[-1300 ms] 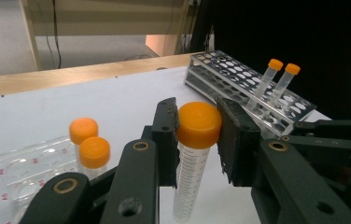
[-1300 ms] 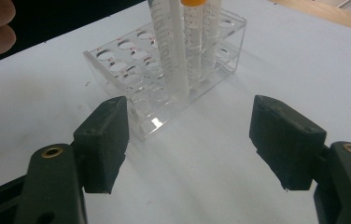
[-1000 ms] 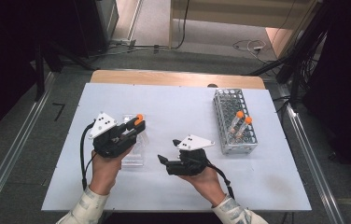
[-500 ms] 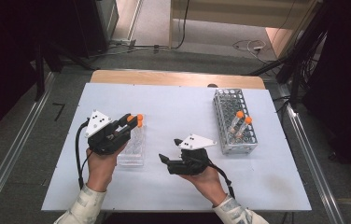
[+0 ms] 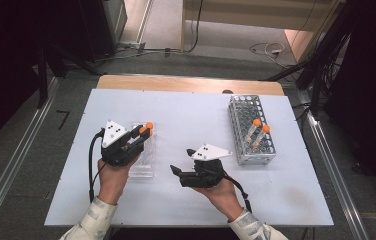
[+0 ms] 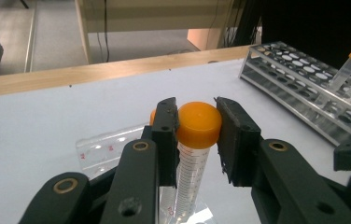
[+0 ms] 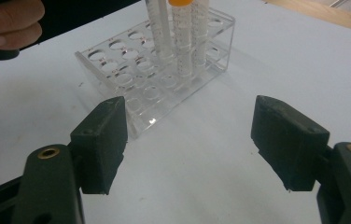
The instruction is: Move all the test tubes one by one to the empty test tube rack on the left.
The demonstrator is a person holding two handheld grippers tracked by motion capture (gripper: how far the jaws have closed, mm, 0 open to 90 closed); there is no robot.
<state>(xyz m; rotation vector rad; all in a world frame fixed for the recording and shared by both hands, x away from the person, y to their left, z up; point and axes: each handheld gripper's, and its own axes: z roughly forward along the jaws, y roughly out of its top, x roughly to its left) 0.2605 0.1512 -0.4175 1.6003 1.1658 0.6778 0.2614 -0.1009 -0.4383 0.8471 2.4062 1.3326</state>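
Orange-capped tube [image 6: 197,140] clamped between the two black jaws of the left gripper [image 6: 197,135], pads pressed on either side of the cap, clear graduated body hanging straight down below them. Lower end of the tube inside the clear acrylic rack [image 5: 143,155], at that rack's far end; seen from above, the left gripper [image 5: 143,132] sits over that end of the rack, orange cap showing at the jaw tips. A second orange cap [image 6: 153,116] half hidden just behind the left jaw; whether touching it, cannot tell.

Right gripper [image 5: 177,172] well apart from the held tube, low over the white table [image 5: 191,115] nearer the person, tips turned toward the clear rack. Jaws spread wide in the right gripper view [image 7: 190,140], nothing between them but bare table, nothing touched. Clear rack [image 7: 131,88] ahead of those jaws, tubes standing at its far end.

Metal wire rack [image 5: 250,130] off to the right side of the table, two more orange-capped tubes [image 5: 257,131] leaning in it.
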